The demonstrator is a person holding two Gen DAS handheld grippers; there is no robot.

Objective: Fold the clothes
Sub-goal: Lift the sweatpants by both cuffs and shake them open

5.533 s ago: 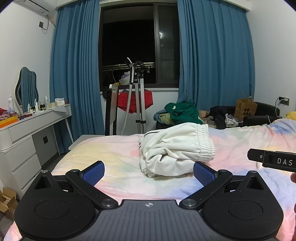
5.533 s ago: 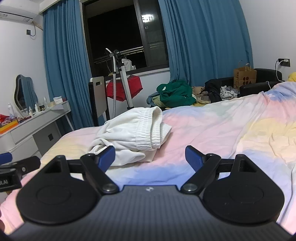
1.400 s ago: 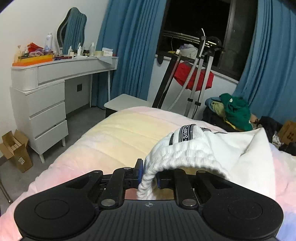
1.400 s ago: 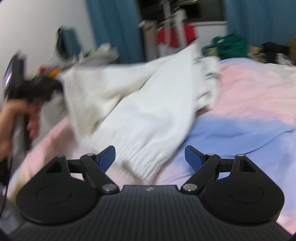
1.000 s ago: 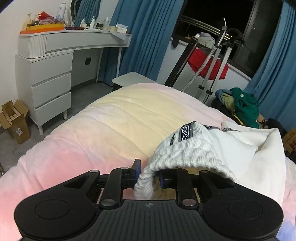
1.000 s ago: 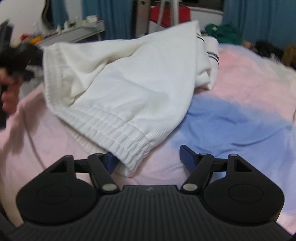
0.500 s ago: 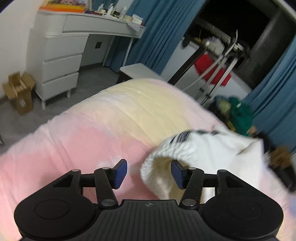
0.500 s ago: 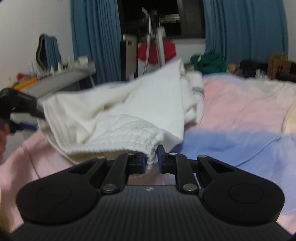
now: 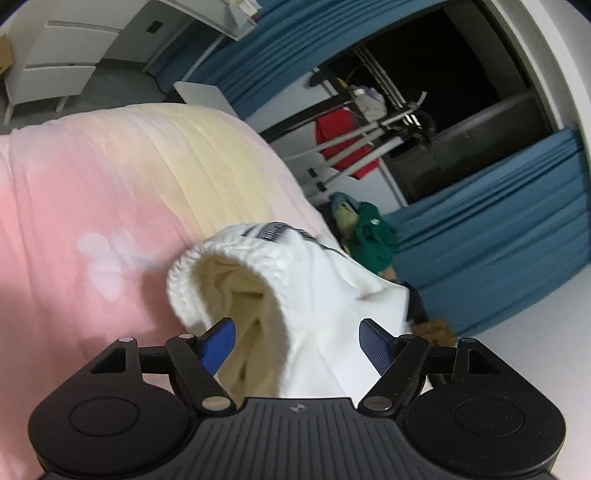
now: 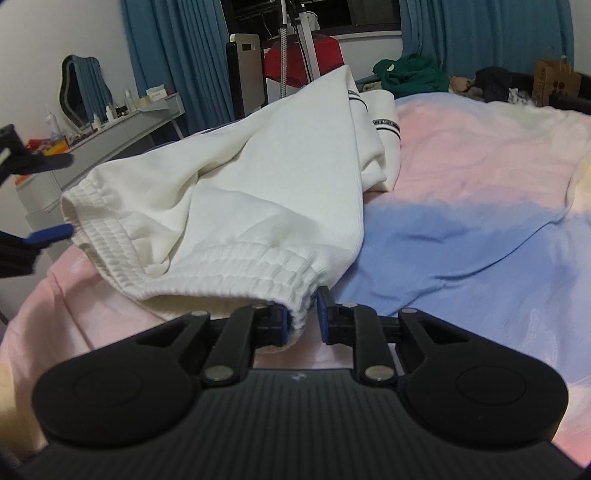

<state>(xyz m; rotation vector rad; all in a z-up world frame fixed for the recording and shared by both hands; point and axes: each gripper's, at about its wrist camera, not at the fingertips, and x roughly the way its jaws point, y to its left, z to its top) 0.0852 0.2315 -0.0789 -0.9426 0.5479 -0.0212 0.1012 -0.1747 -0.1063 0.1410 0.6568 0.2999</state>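
Step in hand, by judgement: spreading out the shorts (image 10: pixel 236 192) before any fold, with one waistband corner pinched and the other corner about to be taken.

Right gripper (image 10: pixel 302 316): nearly closed, pinching the ribbed waistband (image 10: pixel 236 273) at its right end, directly between the blue pads. Slight gap between the pads, filled by the bunched elastic edge.

Left gripper (image 9: pixel 297 345): wide open, gripping nothing. Waistband opening directly ahead, between and just beyond the fingers (image 9: pixel 218 345), cream lining facing the camera. Left pad just beside the lining; contact cannot be told.

Next move, by judgement: closing the left gripper on the free waistband corner, then drawing both corners apart to flatten the cloth on the bed (image 10: pixel 480 206).

Materials, near to far:
- Waistband: thick, gathered elastic, ridged, soft.
- Shorts body: white knit, limp, creased, draped ahead and left of the right gripper; black-striped tape trim (image 10: pixel 384 123) at the far hem.
- Bed cover: smooth, lightly wrinkled, pastel pink, blue and yellow.
- Beyond the bed: green garment (image 10: pixel 410 75), blue curtains (image 10: pixel 480 33), white dresser (image 9: pixel 66 55).
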